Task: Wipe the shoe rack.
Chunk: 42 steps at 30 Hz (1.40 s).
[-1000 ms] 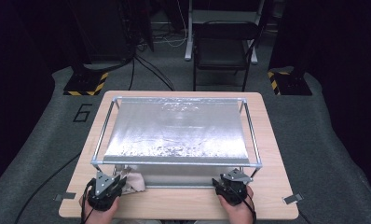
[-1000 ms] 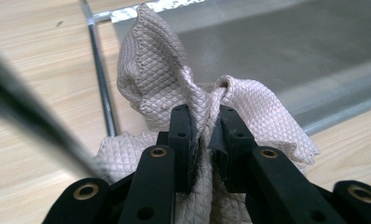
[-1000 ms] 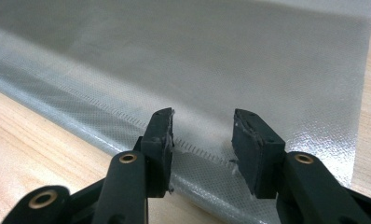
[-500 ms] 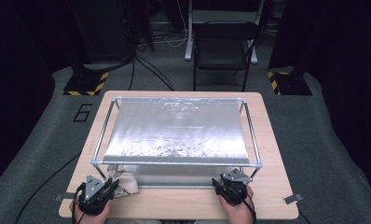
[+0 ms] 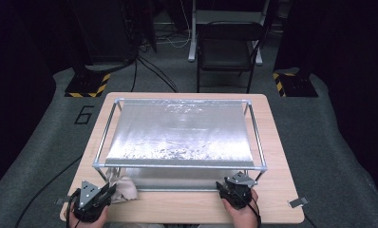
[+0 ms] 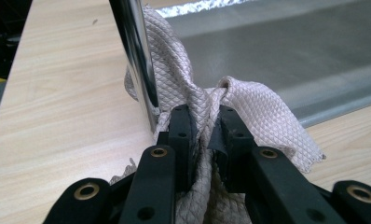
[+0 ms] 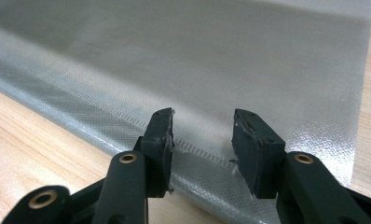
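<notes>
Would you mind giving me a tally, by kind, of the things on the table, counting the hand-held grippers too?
Grippers: 2, the left gripper shut on the cloth, the right gripper with jaws apart.
Cloths: 1, the beige quilted cloth.
Metal frames: 1, the tube frame.
Silver sheets: 1, the silver sheet inside the frame.
Total: 5

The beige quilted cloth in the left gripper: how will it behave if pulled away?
The beige quilted cloth is probably floppy: it bunches and droops between the left gripper. Likely light. It lies against the shiny metal post, so it may snag there.
</notes>
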### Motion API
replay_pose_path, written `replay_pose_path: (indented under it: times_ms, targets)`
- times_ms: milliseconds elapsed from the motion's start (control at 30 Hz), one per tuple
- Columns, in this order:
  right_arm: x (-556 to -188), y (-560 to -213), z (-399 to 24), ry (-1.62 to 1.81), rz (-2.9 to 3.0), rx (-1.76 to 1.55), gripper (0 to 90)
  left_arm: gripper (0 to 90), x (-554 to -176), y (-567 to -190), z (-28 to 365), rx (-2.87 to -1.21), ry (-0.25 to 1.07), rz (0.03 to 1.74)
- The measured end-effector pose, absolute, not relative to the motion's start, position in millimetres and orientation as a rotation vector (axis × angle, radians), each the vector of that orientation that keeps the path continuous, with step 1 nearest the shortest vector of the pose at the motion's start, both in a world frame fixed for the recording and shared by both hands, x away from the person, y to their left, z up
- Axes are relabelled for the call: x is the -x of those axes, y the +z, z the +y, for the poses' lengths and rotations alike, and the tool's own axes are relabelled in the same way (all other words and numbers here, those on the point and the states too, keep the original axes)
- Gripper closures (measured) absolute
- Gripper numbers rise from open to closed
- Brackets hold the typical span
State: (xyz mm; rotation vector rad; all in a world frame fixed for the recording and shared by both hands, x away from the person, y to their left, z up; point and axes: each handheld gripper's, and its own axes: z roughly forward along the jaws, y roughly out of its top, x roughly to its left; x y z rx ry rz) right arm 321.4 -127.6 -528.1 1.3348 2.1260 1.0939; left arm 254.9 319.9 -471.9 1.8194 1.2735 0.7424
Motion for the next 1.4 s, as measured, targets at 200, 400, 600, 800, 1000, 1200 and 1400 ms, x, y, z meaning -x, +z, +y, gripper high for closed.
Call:
replay_pose_path:
  times_ms: [200, 400, 600, 800, 1000, 1200, 1400]
  targets:
    - [-321.4, -528.2, -127.7, 1.093, 2.126, -1.333, 58.2, 77.6, -249.7, -453.5, 322.6, -1.804, 0.767, 1.246]
    - [-321.4, -528.1, -127.7, 1.093, 2.126, -1.334, 58.3, 77.7, -248.3, -449.3, 323.8, -1.792, 0.778, 1.234]
    - [-321.5, -528.2, -127.8, 1.095, 2.126, -1.336, 58.3, 77.8, -250.7, -463.1, 326.9, -1.813, 0.749, 1.269]
    - [-321.2, -528.2, -127.4, 1.097, 2.123, -1.344, 58.2, 77.9, -248.2, -448.3, 332.1, -1.793, 0.768, 1.258]
    - [-321.6, -528.2, -127.9, 1.094, 2.127, -1.335, 58.2, 78.0, -246.7, -428.5, 333.0, -1.769, 0.79, 1.228]
    - [-321.5, -528.2, -127.6, 1.096, 2.125, -1.339, 58.3, 78.1, -245.8, -419.6, 333.6, -1.749, 0.802, 1.213]
    - [-321.3, -528.2, -127.4, 1.097, 2.123, -1.344, 58.3, 78.1, -248.1, -434.4, 334.7, -1.748, 0.783, 1.236]
